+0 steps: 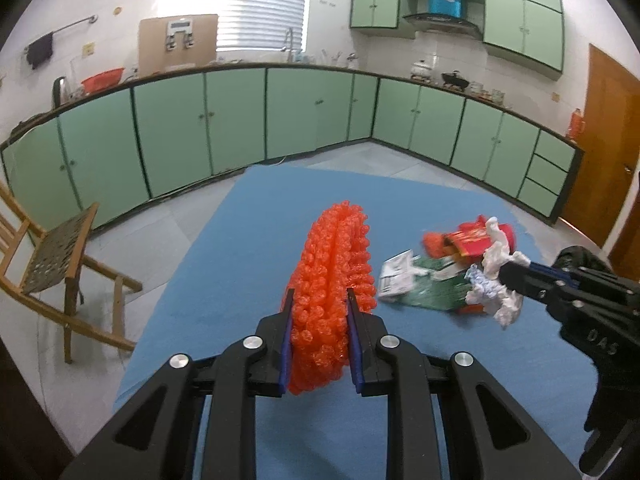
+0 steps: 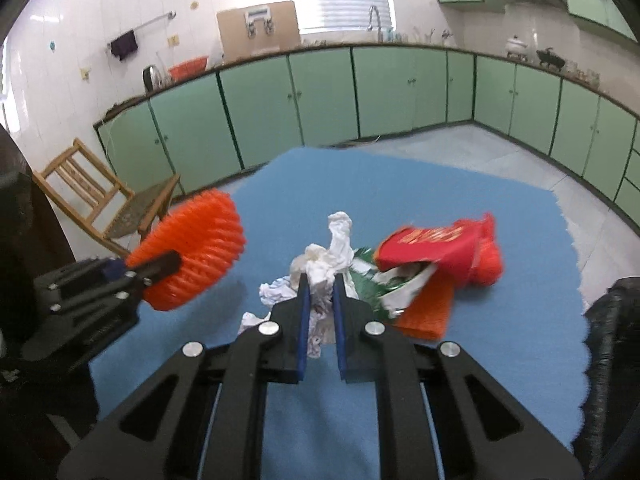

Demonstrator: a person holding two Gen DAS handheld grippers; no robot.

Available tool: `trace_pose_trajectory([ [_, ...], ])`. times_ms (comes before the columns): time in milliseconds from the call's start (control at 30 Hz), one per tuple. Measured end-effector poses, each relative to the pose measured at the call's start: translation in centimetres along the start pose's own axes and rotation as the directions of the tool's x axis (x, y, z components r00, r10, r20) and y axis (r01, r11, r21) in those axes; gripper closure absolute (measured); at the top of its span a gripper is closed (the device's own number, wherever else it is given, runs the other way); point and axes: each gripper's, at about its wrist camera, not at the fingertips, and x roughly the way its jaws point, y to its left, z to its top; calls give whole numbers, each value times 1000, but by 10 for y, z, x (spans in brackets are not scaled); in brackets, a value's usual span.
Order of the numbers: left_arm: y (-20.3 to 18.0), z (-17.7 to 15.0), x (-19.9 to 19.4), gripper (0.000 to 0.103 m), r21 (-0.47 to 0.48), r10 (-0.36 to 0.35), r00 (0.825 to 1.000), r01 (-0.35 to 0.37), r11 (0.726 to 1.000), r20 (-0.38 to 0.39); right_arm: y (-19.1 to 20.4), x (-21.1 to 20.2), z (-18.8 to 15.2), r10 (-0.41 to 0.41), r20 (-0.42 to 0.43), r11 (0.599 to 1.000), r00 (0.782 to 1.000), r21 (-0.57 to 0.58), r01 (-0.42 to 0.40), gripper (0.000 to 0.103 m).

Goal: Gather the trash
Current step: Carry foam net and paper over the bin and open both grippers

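My left gripper (image 1: 320, 294) is shut on an orange foam fruit net (image 1: 332, 276), folded into a thick ring and held above the blue cloth (image 1: 240, 240). The same orange net (image 2: 192, 252) shows at the left of the right wrist view, in the left gripper (image 2: 168, 264). My right gripper (image 2: 320, 280) is shut on crumpled white tissue (image 2: 324, 256), lifted off the cloth. From the left wrist view the right gripper (image 1: 508, 272) comes in from the right with the tissue (image 1: 494, 276). A red packet (image 2: 432, 244), a green-and-white wrapper (image 2: 380, 288) and an orange piece (image 2: 428, 312) lie on the cloth.
The blue cloth (image 2: 500, 340) covers a table in a kitchen with green cabinets (image 1: 240, 120). A wooden chair (image 1: 60, 264) stands off the table's left side. A gloved hand (image 1: 612, 400) holds the right gripper. A dark bag edge (image 2: 616, 360) shows at the right.
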Motion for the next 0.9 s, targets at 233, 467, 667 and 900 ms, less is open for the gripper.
trace_pose_trajectory([
  [233, -40, 16, -12, 81, 35, -71, 997, 70, 997, 24, -26, -46, 6, -64, 62, 998, 996, 31, 62, 93],
  [467, -87, 30, -19, 81, 72, -170, 985, 167, 983, 35, -63, -89, 2, -152, 105, 987, 983, 75, 145, 93],
  [667, -134, 40, -25, 81, 119, -262, 964, 255, 959, 44, -98, -123, -9, -234, 128, 967, 964, 130, 218, 93],
  [900, -199, 52, -30, 81, 185, -373, 926, 358, 915, 54, -148, -168, -26, -359, 155, 922, 920, 208, 325, 93],
])
